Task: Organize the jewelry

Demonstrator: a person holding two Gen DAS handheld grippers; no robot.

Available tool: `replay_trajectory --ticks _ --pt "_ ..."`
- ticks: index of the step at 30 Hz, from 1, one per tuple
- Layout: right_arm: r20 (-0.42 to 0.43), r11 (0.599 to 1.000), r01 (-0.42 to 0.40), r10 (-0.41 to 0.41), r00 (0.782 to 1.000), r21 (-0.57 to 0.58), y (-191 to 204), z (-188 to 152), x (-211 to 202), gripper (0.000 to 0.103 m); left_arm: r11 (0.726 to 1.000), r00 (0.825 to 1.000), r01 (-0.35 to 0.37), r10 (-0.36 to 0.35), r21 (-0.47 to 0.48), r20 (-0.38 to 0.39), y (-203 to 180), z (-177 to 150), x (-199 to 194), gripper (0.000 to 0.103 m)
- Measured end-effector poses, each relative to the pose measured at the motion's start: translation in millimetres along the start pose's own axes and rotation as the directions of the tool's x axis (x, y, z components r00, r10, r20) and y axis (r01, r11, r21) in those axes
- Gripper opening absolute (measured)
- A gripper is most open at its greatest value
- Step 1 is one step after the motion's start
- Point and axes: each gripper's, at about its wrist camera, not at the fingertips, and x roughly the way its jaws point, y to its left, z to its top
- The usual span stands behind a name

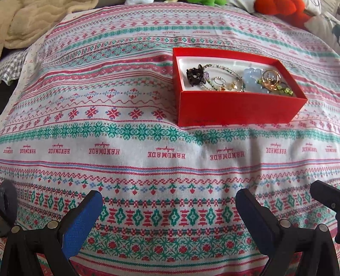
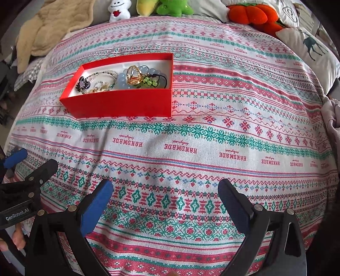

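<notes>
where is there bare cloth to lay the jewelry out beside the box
Free: the wide patterned tablecloth right of the red box, and the strip between the box and both open grippers. Crowded: inside the box and along the far edge with the plush toys.

Jewelry (image 1: 235, 79) heaped in red box (image 1: 233, 108)

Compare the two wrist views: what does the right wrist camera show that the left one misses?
Only the right wrist view shows the white plush toy, the deer-print pillow and the left gripper from the side. Only the left wrist view shows the left gripper head-on, open. Both share the red box of jewelry on the patterned cloth.
</notes>
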Motion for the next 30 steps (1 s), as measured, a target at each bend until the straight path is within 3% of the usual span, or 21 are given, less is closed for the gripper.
replay_trajectory --ticks 30 --pt "-0.004 1.0 0.002 -0.002 1.0 0.006 -2.0 -0.1 1.4 0.101 1.0 1.0 -0.005 0.005 0.021 0.01 0.4 -0.1 0.2 0.102"
